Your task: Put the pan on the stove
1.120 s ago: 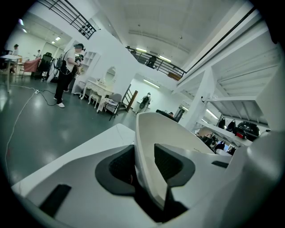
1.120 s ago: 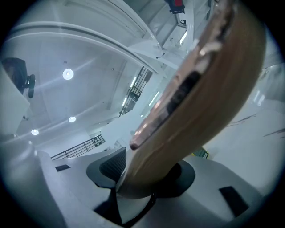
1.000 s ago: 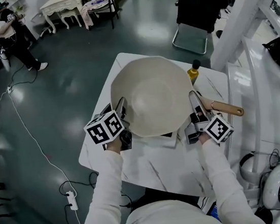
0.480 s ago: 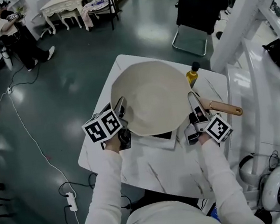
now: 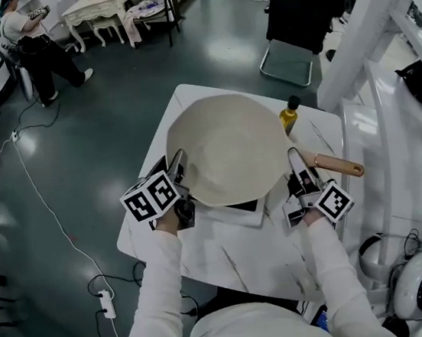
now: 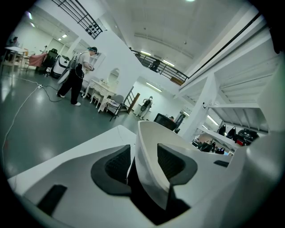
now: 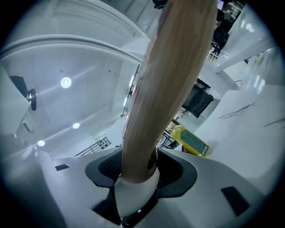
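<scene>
Both claws are opening, left claw (image 5: 177, 168) astride the rim of the pan (image 5: 228, 150), right claw (image 5: 298, 165) round its handle (image 5: 339, 165); resting on the stove (image 5: 240, 205), it could be dragged askew by a snagging pad

**Three cameras, one pan**

The head camera sits high up and looks steeply down on the table (image 5: 231, 265). It is far enough off to see the floor (image 5: 77, 150) all around. The pan (image 5: 228, 150) lies in the middle, with the left gripper (image 5: 178, 167) and right gripper (image 5: 295, 162) at its sides.

The left gripper camera sits low and very near. It looks along its opening jaws, with the pan's rim (image 6: 149, 151) between them.

The right gripper camera looks upward along its opening jaws. The handle (image 7: 164, 80) stands between them, very close. It and the head camera both see the bottle (image 7: 191, 141).

All three see the pan.
</scene>
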Available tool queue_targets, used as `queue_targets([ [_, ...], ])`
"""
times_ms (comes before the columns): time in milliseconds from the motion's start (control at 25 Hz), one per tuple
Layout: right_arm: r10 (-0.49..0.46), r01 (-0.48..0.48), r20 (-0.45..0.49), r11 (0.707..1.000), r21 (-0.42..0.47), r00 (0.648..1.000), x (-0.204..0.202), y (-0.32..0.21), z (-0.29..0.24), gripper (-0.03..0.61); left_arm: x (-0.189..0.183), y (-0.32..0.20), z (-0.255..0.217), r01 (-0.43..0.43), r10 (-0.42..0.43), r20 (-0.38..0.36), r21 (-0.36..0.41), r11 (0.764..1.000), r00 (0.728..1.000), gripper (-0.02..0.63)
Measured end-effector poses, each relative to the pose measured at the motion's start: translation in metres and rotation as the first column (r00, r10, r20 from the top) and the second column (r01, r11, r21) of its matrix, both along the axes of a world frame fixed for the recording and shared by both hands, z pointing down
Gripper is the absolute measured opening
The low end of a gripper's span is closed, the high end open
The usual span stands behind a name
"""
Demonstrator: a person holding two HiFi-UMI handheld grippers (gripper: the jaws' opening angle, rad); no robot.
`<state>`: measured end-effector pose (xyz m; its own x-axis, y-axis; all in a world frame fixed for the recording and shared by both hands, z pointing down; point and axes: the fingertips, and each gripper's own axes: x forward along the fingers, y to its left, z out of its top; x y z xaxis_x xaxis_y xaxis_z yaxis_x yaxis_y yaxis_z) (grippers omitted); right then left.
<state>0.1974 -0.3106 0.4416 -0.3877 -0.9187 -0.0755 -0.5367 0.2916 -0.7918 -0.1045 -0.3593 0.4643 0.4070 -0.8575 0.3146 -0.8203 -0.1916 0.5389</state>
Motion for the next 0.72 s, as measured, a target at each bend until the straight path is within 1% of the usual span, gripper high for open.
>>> queue_targets([
  [160, -0.003, 0.004, -0.024, 1.000, 0.006, 1.000, 0.002, 0.011, -0.001, 0.235, -0.002, 0.005, -0.003, 0.008, -0.008, 0.001, 0.010, 1.000, 1.000, 0.186],
  [320, 0.000, 0.000, -0.017, 1.000, -0.028, 1.000, 0.002, 0.023, 0.004, 0.235, -0.005, 0.011, -0.010, 0.020, -0.020, 0.002, 0.033, 0.999, 1.000, 0.187],
  [440, 0.006, -0.008, -0.031, 0.999, -0.049, 0.999, 0.003, 0.028, 0.010, 0.236, -0.006, 0.014, -0.015, 0.023, -0.023, 0.010, 0.050, 0.999, 1.000, 0.187],
  [600, 0.017, -0.017, 0.001, 0.998, -0.065, 1.000, 0.003, 0.033, 0.013, 0.235, -0.005, 0.018, -0.022, 0.016, -0.017, 0.015, 0.063, 0.998, 1.000, 0.187],
  [720, 0.017, -0.016, 0.011, 0.998, -0.065, 1.000, 0.002, 0.036, 0.013, 0.235, -0.004, 0.019, -0.025, 0.008, -0.011, 0.038, 0.066, 0.998, 0.999, 0.187],
])
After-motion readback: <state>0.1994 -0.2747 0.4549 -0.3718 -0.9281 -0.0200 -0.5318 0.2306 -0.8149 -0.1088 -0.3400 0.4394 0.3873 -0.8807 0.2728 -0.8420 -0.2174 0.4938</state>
